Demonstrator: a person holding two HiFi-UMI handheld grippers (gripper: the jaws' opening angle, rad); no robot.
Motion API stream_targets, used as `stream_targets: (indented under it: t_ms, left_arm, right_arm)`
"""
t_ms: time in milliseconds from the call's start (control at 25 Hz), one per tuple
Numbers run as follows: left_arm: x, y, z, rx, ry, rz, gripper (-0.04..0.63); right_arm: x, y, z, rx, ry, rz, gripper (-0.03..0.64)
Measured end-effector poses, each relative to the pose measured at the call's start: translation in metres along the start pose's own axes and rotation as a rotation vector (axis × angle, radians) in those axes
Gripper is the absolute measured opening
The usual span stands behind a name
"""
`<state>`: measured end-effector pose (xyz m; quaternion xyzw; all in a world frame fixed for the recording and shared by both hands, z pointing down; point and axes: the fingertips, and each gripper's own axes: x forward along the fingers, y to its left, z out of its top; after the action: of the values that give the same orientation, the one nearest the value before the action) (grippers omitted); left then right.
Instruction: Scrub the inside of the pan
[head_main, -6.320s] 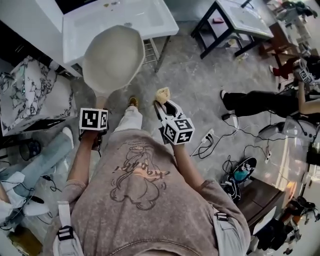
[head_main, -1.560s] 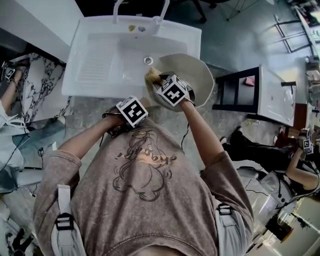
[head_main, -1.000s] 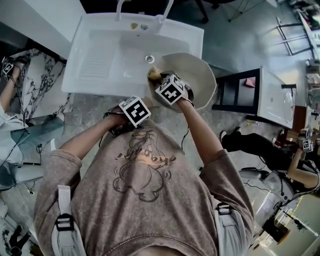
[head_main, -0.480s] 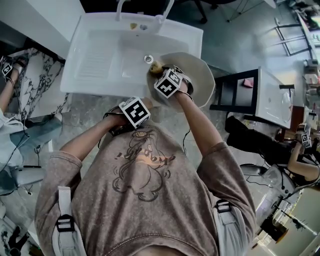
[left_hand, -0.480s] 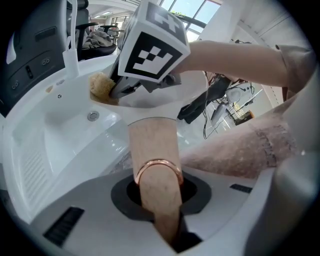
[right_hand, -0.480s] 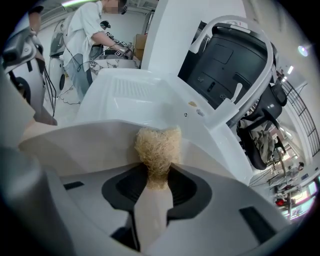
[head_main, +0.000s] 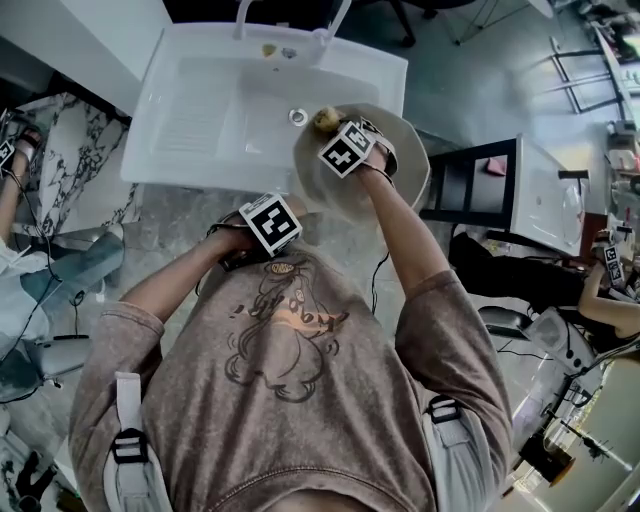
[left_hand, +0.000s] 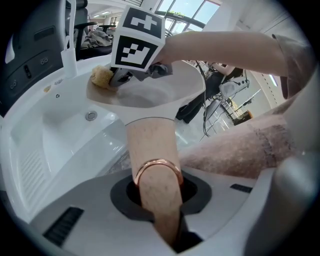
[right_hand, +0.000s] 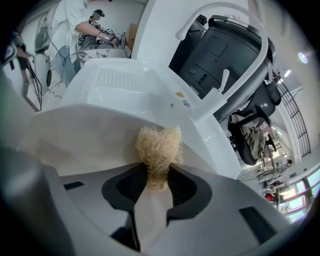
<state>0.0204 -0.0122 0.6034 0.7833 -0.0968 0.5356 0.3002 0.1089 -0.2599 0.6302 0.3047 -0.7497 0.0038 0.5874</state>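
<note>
The cream pan is held tilted over the front right corner of the white sink. My left gripper is shut on the pan's speckled handle, which runs down between the jaws past a copper ring. In the left gripper view the pan bowl faces me. My right gripper reaches inside the pan at its far rim, shut on a straw-coloured fibrous scrubber. That scrubber presses against the pan's inner wall. The left gripper view shows the scrubber under the marker cube.
The sink's drain lies just left of the pan and a white faucet arches behind. To the right stands a black-framed side table. A marble-patterned surface and a seated person's legs are at the left.
My right gripper has slid the scrubber up and right across the pan's inside, toward its far rim. The left gripper keeps the handle steady. Seconds ago the pan was held over the floor.
</note>
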Motion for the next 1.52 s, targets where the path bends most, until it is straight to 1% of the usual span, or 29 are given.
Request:
stream_targets:
  t_ms: [200, 520, 840, 1080, 1280, 1520]
  left_arm:
    - [0.001, 0.000, 0.001, -0.001, -0.008, -0.004, 0.077]
    - [0.000, -0.001, -0.002, 0.005, 0.005, -0.015, 0.077]
    - [-0.001, -0.002, -0.003, -0.001, 0.015, -0.032, 0.074]
    - [0.000, -0.002, -0.003, -0.002, 0.025, -0.041, 0.074]
    - [0.001, -0.004, -0.003, -0.013, 0.023, -0.054, 0.072]
    - [0.000, -0.009, -0.004, -0.019, 0.018, -0.051, 0.072]
  right_arm:
    - [-0.001, -0.014, -0.008, 0.005, 0.029, -0.040, 0.142]
    - [-0.011, -0.048, -0.039, 0.011, 0.105, -0.099, 0.143]
    - [-0.019, -0.055, -0.054, -0.096, 0.169, -0.088, 0.143]
    - [-0.031, -0.062, -0.071, -0.155, 0.224, -0.070, 0.143]
    - [-0.045, -0.064, -0.090, -0.140, 0.255, -0.039, 0.142]
    - [-0.063, -0.062, -0.108, -0.127, 0.277, -0.029, 0.143]
